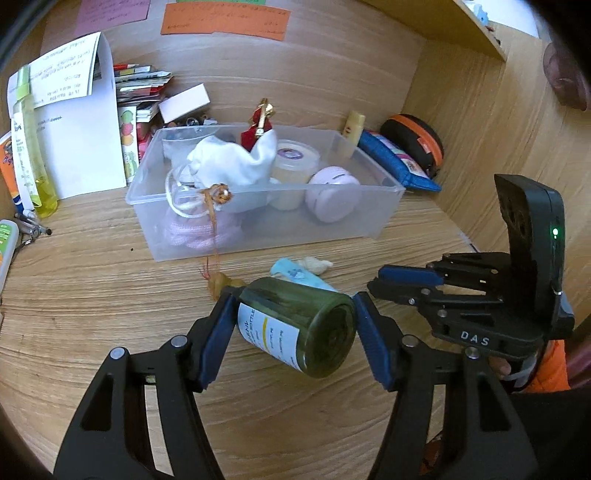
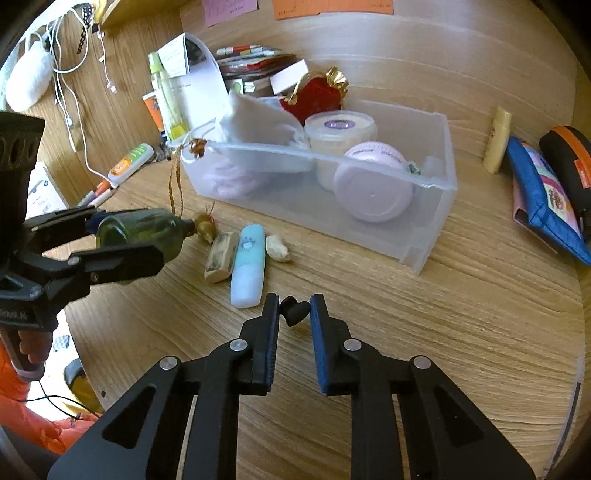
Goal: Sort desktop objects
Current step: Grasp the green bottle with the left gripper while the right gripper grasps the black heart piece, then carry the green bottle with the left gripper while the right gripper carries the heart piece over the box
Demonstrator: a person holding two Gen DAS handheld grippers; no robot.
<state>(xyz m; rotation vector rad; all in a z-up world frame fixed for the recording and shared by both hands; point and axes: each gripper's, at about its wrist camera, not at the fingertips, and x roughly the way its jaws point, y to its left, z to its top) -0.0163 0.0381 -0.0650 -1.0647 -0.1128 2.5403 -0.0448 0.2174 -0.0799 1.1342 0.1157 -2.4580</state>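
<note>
Dark green labelled bottle (image 1: 295, 325) lies on its side, base toward the camera, pinched between the left claw's (image 1: 293, 328) blue pads just above the bench (image 1: 92, 295). Right claw (image 2: 294, 314), nearly closed, flanks a small black heart (image 2: 294, 312). Beyond stands a clear bin (image 1: 258, 221) holding jars and cloth.

Bottle (image 1: 295, 325) lies before the bin (image 1: 369, 218); pouch (image 1: 399, 158) right of it.

Orange note (image 1: 225, 20), pink note (image 1: 112, 11) on wooden wall; white cables (image 2: 70, 85) hanging.
</note>
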